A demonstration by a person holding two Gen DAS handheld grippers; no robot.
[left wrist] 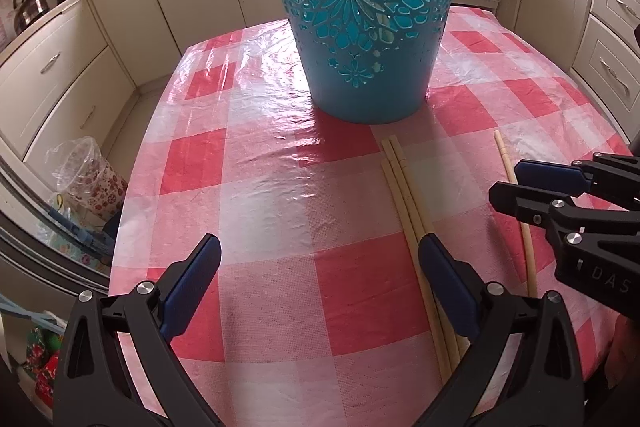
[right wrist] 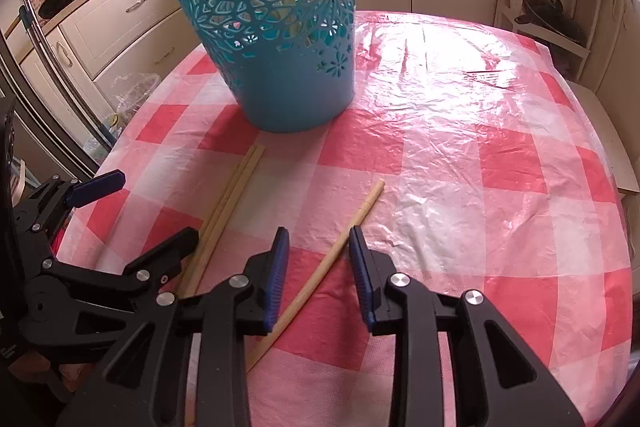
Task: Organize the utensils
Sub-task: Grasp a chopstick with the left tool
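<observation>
On a table covered with a red-and-white checked plastic cloth [left wrist: 272, 187], a bundle of pale wooden chopsticks [left wrist: 404, 195] lies side by side just in front of a tall teal plastic basket with cut-out flower patterns [left wrist: 360, 11], their far ends close to its base without clearly touching it. A single pale wooden chopstick [right wrist: 340, 251] lies apart from the bundle, to its right, angled across the checks. The right gripper [right wrist: 318, 247], black with blue pads, hangs over this lone stick with its jaws parted and one finger on each side; whether the pads touch the wood cannot be told. The left gripper [left wrist: 320, 259] stands wide open above the cloth, gripping nothing, its right-hand finger [left wrist: 444, 283] overlapping the near part of the bundle in the left wrist view. Cream kitchen cabinets [left wrist: 120, 23] ring the table, and a metal kettle [left wrist: 28, 7] sits on the worktop at far left.
</observation>
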